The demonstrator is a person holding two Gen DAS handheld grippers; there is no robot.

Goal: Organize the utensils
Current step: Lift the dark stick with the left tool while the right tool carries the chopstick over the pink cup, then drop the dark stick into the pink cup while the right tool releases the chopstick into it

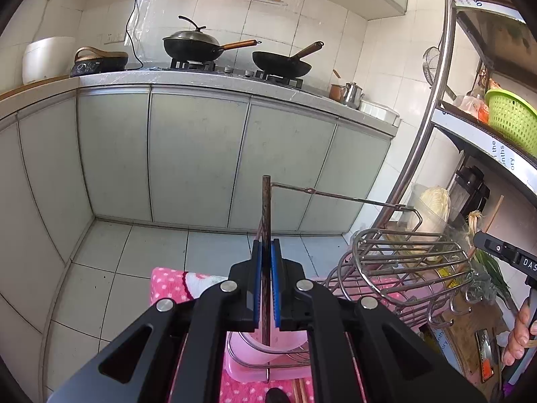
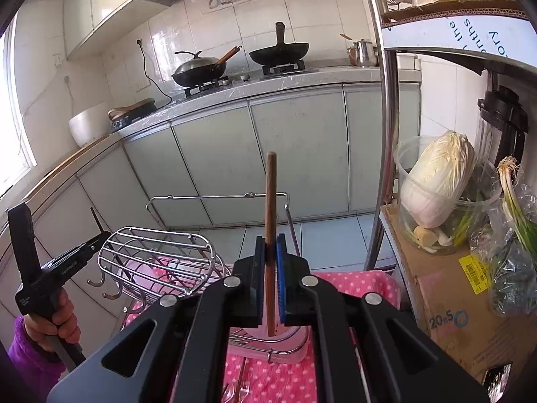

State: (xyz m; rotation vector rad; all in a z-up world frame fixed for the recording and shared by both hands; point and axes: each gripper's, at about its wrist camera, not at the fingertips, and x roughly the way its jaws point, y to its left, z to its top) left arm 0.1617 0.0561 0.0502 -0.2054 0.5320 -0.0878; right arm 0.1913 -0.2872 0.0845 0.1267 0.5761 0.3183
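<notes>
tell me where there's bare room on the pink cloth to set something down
Bare pink dotted cloth shows right of the pink holder, up to the cardboard box. Left is crowded: the wire rack and its hooks. Below the holder lie utensils. Each gripper is shut on a chopstick.

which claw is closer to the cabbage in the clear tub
Right. The right claw, shut on a light chopstick, has the cabbage close by on its right. The left claw, gripping a dark chopstick, sits farther away, across the wire basket.
</notes>
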